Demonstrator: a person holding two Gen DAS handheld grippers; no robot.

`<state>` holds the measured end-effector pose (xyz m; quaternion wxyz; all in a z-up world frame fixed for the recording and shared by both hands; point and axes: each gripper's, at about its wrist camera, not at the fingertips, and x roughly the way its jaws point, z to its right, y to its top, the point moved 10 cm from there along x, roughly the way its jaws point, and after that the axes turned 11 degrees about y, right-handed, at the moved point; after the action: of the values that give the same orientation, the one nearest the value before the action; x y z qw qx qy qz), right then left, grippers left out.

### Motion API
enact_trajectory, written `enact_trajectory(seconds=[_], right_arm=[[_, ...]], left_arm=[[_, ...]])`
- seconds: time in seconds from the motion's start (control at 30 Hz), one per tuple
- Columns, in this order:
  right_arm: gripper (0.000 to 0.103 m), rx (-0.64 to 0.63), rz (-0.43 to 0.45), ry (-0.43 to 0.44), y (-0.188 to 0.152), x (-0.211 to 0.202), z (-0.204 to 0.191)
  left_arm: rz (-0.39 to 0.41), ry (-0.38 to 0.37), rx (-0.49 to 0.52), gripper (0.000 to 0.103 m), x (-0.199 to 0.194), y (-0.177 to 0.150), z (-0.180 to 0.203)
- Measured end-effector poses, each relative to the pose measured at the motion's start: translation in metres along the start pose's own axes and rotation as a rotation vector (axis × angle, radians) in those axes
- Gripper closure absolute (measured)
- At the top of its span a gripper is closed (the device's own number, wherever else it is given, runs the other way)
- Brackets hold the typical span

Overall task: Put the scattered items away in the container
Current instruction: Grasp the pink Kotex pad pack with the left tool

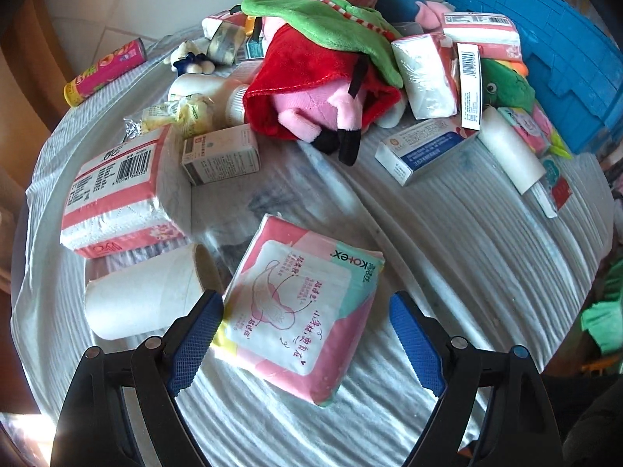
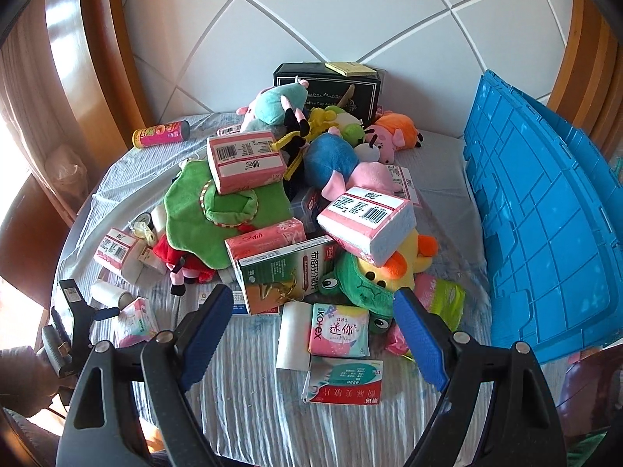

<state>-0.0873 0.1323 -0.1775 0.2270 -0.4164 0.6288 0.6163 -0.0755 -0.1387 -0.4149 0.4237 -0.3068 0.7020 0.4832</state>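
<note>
Kotex pack between your left fingers

Your left gripper point(image 1: 305, 325) stands wide open around the pink pack point(image 1: 300, 311), gripping nothing; your right gripper point(image 2: 311, 323) hovers open, empty.

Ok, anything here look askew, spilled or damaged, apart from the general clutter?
Nothing looks damaged or spilled. The oddest spot is a tissue pack perched tilted on the yellow plush duck, and another balanced on the green plush; both might slide. The blue crate stands at the bed's right side.
</note>
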Motion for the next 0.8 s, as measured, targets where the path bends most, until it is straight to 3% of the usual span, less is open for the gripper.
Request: enact_trajectory(seconds=[0.27, 0.5, 0.8], right_arm=[[0.019, 0.013, -0.019, -0.028, -0.016, -0.001, 0.003], [0.019, 0.054, -0.052, -0.049, -0.043, 0.016, 0.022], [0.019, 0.081, -0.153, -0.059, -0.094, 0.056, 0.041]], left_arm=[[-0.007, -0.014, 0.011, 0.015, 0.011, -0.003, 0.000], [-0.020, -0.034, 0.002, 0.029, 0.008, -0.005, 0.002], [-0.010, -0.043, -0.042, 0.033, -0.009, 0.004, -0.001]])
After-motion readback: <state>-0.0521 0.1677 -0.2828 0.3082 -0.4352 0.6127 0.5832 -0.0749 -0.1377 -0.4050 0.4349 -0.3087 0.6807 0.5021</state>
